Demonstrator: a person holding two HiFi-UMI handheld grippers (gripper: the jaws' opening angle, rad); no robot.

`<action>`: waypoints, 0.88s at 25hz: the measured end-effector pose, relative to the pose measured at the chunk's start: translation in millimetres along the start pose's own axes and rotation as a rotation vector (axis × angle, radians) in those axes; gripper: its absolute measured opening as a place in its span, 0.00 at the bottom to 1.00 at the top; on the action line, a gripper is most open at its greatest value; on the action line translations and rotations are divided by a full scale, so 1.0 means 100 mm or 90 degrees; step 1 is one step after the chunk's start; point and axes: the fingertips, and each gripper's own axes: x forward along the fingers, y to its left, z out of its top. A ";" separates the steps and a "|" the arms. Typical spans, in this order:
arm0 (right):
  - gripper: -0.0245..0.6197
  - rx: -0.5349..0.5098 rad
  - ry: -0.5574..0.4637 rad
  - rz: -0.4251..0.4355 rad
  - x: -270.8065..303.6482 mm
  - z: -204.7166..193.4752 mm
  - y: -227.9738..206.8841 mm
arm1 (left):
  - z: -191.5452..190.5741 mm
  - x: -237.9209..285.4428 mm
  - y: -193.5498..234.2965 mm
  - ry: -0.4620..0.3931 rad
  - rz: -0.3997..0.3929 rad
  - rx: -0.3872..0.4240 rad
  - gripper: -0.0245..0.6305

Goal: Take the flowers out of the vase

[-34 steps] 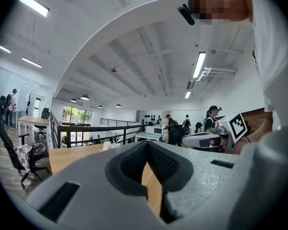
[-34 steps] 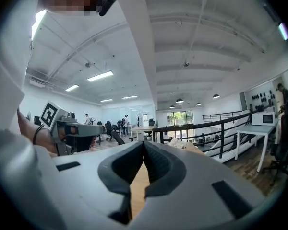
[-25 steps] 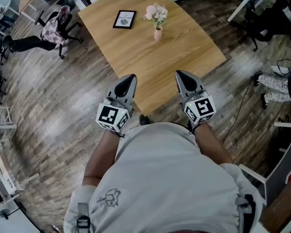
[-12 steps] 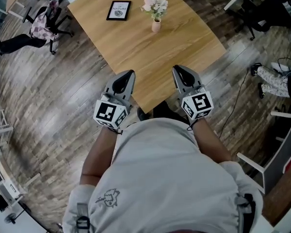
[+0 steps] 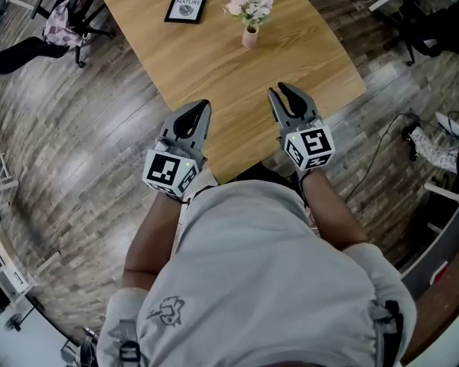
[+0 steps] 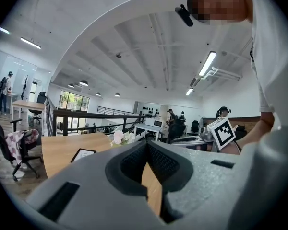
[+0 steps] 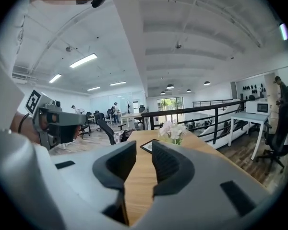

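On table [image 5: 214, 75], vase [image 5: 250, 37] holding flowers [image 5: 249, 3], picture frame [image 5: 187, 4] left of vase

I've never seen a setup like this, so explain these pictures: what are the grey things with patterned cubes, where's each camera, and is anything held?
No robot: a person holds a two-jaw gripper in each hand; the cubes are part of them. One picture comes from a camera on the person's head, looking down; the other two cameras ride on the grippers, looking along their jaws. On the table stand a vase of flowers and a framed picture. The left gripper is shut and empty; on the right gripper the jaws have just been opening, nothing between them.
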 end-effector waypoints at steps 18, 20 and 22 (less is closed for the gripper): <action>0.32 0.025 0.105 0.027 1.65 -0.73 -1.06 | -0.40 1.20 0.52 0.043 0.036 -0.042 0.04; 0.33 0.034 0.117 0.024 1.78 -0.85 -1.14 | -0.45 1.27 0.58 0.047 0.042 -0.044 0.04; 0.34 0.035 0.124 0.021 1.91 -0.94 -1.20 | -0.50 1.33 0.65 0.051 0.047 -0.044 0.04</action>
